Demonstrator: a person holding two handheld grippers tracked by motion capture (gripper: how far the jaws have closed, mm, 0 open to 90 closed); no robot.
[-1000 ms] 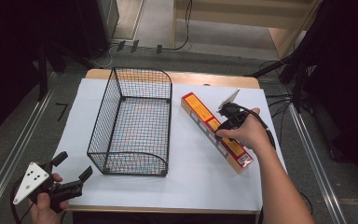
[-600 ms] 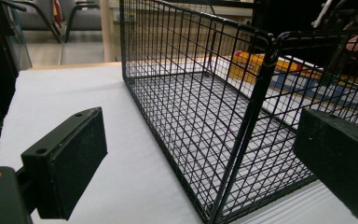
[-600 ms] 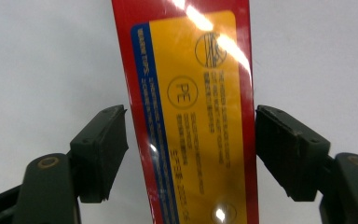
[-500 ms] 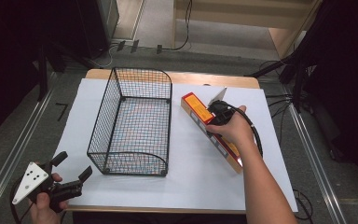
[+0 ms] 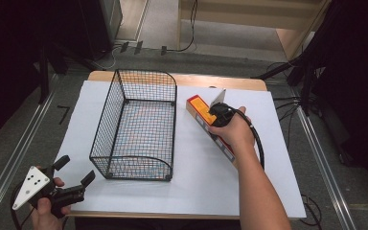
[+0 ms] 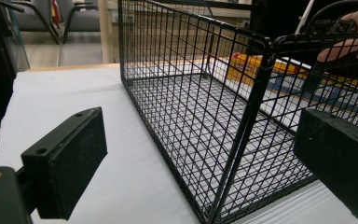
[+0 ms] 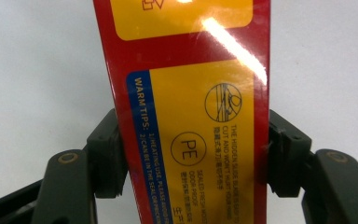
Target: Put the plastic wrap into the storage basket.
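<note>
A long red and yellow box (image 5: pixel 198 106) (image 7: pixel 191 70) lies flat on the white table, just right of the black wire basket (image 5: pixel 175 129) (image 6: pixel 261 74). My right gripper (image 5: pixel 219 114) (image 7: pixel 193 154) points down over the box near its far end, with one jaw pressed against each long side. My left gripper (image 5: pixel 76 168) (image 6: pixel 200 158) stands open at the table's front left corner, facing the basket's near left corner with nothing between its jaws. The basket holds nothing.
The white table cover (image 5: pixel 278 158) has free room right of the box and in front of the basket. The right gripper's cable (image 5: pixel 258 143) loops along the forearm. Metal rails (image 5: pixel 326 163) run along both sides of the table.
My right gripper has moved left and farther along the box toward its far end and come down over it. The left gripper has stayed where it was.
</note>
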